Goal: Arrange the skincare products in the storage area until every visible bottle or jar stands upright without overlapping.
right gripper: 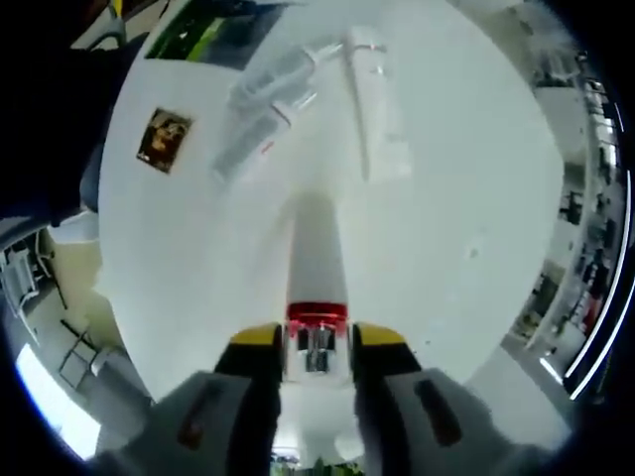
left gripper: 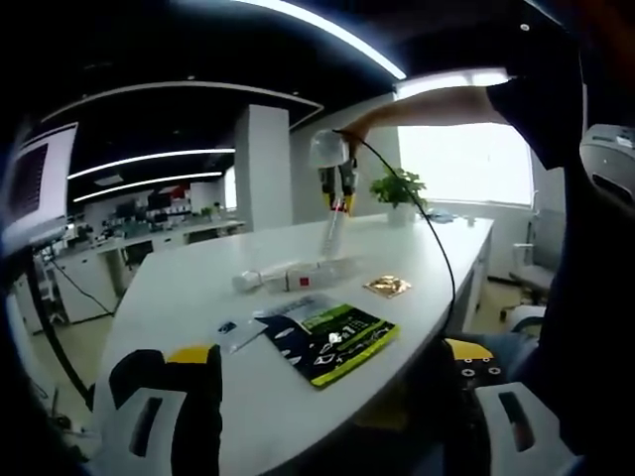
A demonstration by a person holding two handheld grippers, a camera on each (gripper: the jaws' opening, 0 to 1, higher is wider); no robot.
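Note:
My right gripper (right gripper: 317,349) is shut on the red-banded end of a white tube (right gripper: 317,253) that points down at the white table (right gripper: 466,228). Seen from the left gripper view, that right gripper (left gripper: 337,203) hangs above the table's middle, the tube (left gripper: 333,233) nearly upright below it, tip close to the surface. Several products lie flat beyond: a white tube (right gripper: 375,99) and two clear bottles (right gripper: 270,77), which lie as a cluster (left gripper: 288,279) in the left gripper view. My left gripper (left gripper: 332,426) stands open at the table's near edge, with nothing between its jaws.
A gold sachet (left gripper: 387,286) (right gripper: 163,137), a dark green-and-yellow packet (left gripper: 329,339) and a small clear sachet (left gripper: 234,332) lie flat on the table. A potted plant (left gripper: 397,188) stands at the far end. A cable (left gripper: 437,248) trails from the right gripper.

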